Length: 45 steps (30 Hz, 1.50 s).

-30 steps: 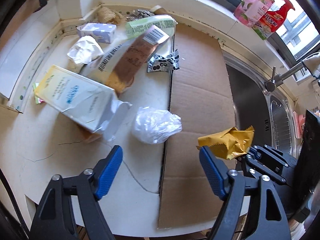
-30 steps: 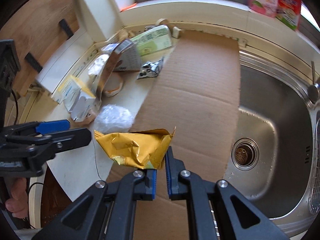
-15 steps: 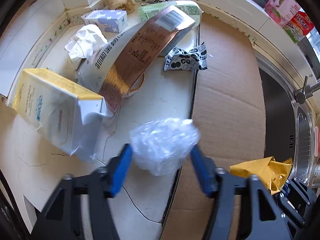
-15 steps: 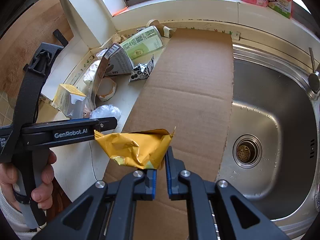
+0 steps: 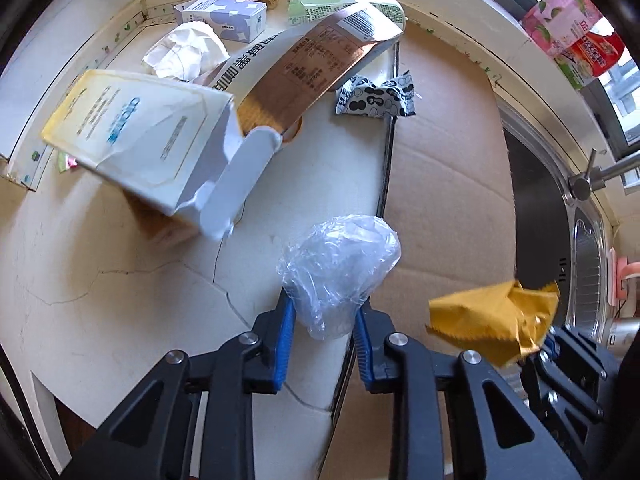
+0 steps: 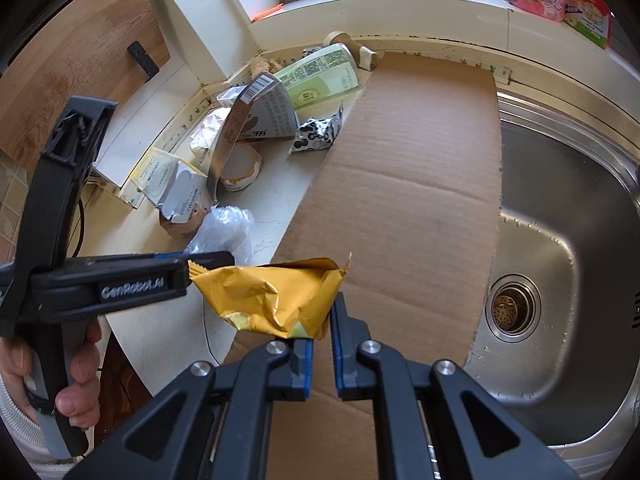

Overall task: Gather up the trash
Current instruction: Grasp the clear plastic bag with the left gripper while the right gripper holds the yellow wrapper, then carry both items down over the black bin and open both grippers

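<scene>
Across the cream counter (image 5: 100, 280) lies a flat sheet of cardboard (image 5: 448, 184), and that sheet is our landmark: it runs from the window wall toward the camera, with the steel sink (image 6: 560, 220) along its far side. Off its other edge the bulk of the trash sits piled in the corner: a torn-open yellow-and-white carton (image 5: 132, 136), a long curled brown-and-white package (image 5: 296, 64) arching over it, a green pouch (image 6: 320, 76) near the wall, a small lavender box (image 5: 224, 18), crumpled white paper (image 5: 186, 52). Right at the cardboard's edge rests a black-and-white wrapper (image 5: 376, 96).

Now the action! The left hand-held gripper (image 5: 324, 332) has just been closing its jaws, and the blue pads now pinch the crumpled clear plastic bag (image 5: 340, 264) right where counter meets cardboard. It grips the bag's lower bunch, probably because loose film only holds when squeezed tight.

Over the cardboard's near end, the right hand-held gripper (image 6: 320, 340) is clamped on the corner of a crumpled yellow wrapper (image 6: 272, 296), carried clear of the surface. One piece per hand, it seems, so both can go to the bin together.
</scene>
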Each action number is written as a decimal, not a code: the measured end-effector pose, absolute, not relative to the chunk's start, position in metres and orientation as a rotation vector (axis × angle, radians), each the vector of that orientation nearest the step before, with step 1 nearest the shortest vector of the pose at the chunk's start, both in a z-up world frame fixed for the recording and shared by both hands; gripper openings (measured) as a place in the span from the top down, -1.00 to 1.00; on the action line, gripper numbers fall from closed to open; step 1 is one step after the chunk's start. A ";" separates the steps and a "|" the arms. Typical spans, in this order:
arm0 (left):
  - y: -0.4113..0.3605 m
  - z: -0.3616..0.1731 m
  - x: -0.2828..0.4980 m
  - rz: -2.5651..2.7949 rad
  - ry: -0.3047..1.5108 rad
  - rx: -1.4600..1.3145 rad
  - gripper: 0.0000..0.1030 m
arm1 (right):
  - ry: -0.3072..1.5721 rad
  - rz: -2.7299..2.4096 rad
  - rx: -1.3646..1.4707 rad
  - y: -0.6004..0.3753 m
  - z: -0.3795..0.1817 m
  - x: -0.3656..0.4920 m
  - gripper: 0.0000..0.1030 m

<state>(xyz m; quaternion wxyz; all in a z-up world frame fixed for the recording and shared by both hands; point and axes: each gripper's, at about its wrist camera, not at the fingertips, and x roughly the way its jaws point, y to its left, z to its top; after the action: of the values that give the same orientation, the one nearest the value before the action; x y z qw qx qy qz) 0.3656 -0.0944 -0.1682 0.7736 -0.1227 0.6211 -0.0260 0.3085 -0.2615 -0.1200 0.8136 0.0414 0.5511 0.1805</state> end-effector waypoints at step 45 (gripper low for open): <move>0.022 -0.250 0.050 -0.204 1.389 -0.167 0.69 | 1.328 0.339 0.125 -0.126 -0.214 0.023 0.85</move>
<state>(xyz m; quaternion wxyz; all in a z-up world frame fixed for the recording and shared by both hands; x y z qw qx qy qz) 0.0495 0.0219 -0.2499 0.7605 -0.0766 0.6379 -0.0939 0.0226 -0.1257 -0.2136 0.7724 0.0575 0.6128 0.1564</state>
